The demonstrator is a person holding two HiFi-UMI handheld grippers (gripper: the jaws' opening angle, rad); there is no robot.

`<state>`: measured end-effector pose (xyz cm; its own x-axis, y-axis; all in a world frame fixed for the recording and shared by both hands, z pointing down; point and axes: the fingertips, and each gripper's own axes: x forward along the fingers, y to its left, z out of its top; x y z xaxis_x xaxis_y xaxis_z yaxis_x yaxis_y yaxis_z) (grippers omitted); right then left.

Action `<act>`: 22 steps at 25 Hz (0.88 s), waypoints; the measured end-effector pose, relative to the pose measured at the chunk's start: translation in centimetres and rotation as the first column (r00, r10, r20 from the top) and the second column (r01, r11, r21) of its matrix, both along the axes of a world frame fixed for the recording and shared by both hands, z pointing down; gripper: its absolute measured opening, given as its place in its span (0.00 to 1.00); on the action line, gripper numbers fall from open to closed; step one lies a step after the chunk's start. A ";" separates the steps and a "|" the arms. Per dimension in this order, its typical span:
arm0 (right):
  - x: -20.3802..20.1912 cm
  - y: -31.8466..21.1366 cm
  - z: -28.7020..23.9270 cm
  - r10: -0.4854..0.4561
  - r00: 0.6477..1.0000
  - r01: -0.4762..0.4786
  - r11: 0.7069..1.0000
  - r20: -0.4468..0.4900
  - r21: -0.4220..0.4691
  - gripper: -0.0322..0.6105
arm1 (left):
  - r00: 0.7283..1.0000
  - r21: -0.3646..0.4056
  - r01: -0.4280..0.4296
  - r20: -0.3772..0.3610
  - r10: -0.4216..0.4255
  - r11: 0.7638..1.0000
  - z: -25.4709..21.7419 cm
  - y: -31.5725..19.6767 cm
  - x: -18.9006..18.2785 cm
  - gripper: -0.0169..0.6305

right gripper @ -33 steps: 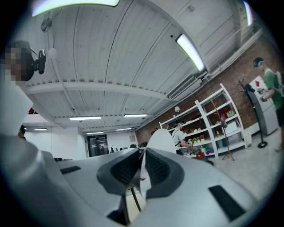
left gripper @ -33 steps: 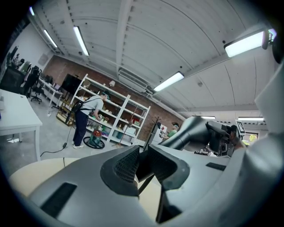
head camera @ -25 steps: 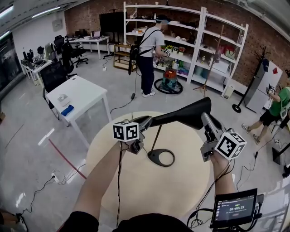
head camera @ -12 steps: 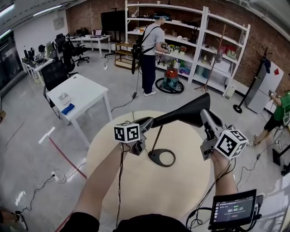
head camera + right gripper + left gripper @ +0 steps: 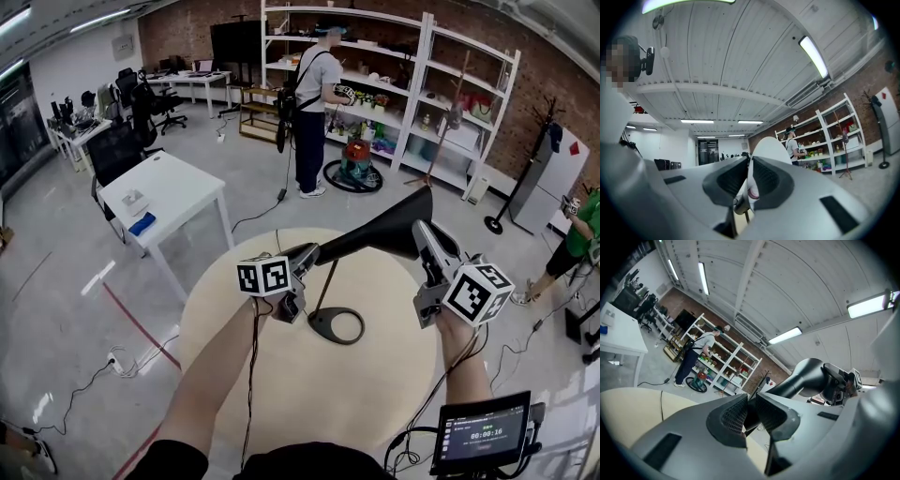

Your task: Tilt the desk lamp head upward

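Now lamp head (image 5: pixel 382 234) higher vs. before

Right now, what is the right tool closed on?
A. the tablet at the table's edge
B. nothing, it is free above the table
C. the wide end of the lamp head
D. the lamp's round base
C: in the head view the right tool sits at the wide end of the lamp head, and the right gripper view shows the head's pale rim pinched between its jaws.

Round beige table (image 5: pixel 319 394), white desk (image 5: pixel 178 192) beyond, person (image 5: pixel 312 103) at white shelves (image 5: pixel 469 80), brick wall (image 5: pixel 553 70).
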<state>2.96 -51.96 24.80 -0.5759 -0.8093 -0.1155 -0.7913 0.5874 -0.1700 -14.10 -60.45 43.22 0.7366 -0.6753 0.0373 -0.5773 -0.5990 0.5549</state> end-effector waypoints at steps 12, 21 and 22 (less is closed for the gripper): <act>-0.4 -0.2 -0.4 0.005 1.000 -0.005 1.000 -0.003 0.004 0.11 | 1.000 0.000 0.006 0.003 -0.006 1.000 -0.1 0.0 0.0 0.13; -0.4 0.1 -0.2 -0.008 1.000 0.009 1.000 0.028 -0.002 0.11 | 1.000 -0.005 0.006 0.002 -0.006 1.000 0.1 0.2 -0.1 0.12; -0.4 0.1 -0.3 -0.010 0.999 0.010 1.000 0.033 -0.001 0.11 | 1.000 -0.005 0.004 0.005 -0.004 1.000 0.1 0.3 -0.2 0.13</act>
